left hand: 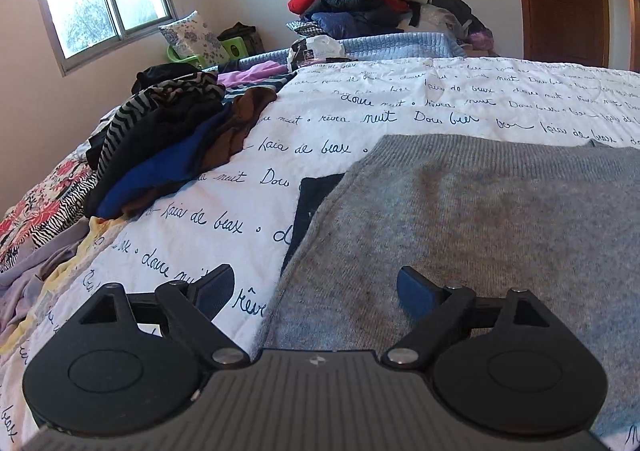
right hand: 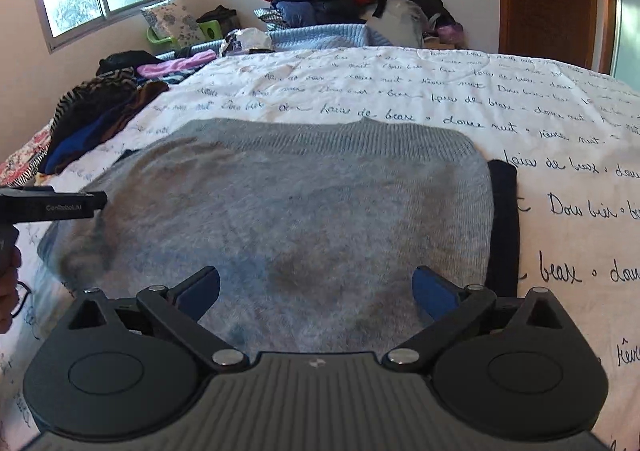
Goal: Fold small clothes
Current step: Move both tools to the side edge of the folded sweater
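Grey knit sweater (right hand: 280, 203): one item, lying flat on the bed (right hand: 520, 91), on its white quilt printed with dark script. Ribbed band toward the far edge of the bed; body running back to the near edge, under both cameras. Position: near edge, roughly central.

Dark garment (right hand: 505, 219): one item, beneath the sweater, showing as a strip along its right side and a corner at its left.

Left gripper (left hand: 316, 289): jaws wide apart, nothing between the pads; poised over the sweater's left edge, one finger above the quilt, the other above the knit.

Right gripper (right hand: 316, 291): jaws wide apart, empty; poised over the middle of the sweater's near part. No fabric held by either.

Unsorted clothes (left hand: 168, 139): loose heap at the left edge of the bed, well apart from the sweater.

Stage, as judged: sweater spread, next fold not yet begun.

Risks, as judged:
- Pinching the dark layer underneath together with the knit, so both lift and the fold drags.
- Left gripper closing with one finger off the edge, catching quilt instead of sweater.
- Uneven pick-up points, giving a skewed fold line.
- Soft knit stretching or slipping from a shallow pinch.
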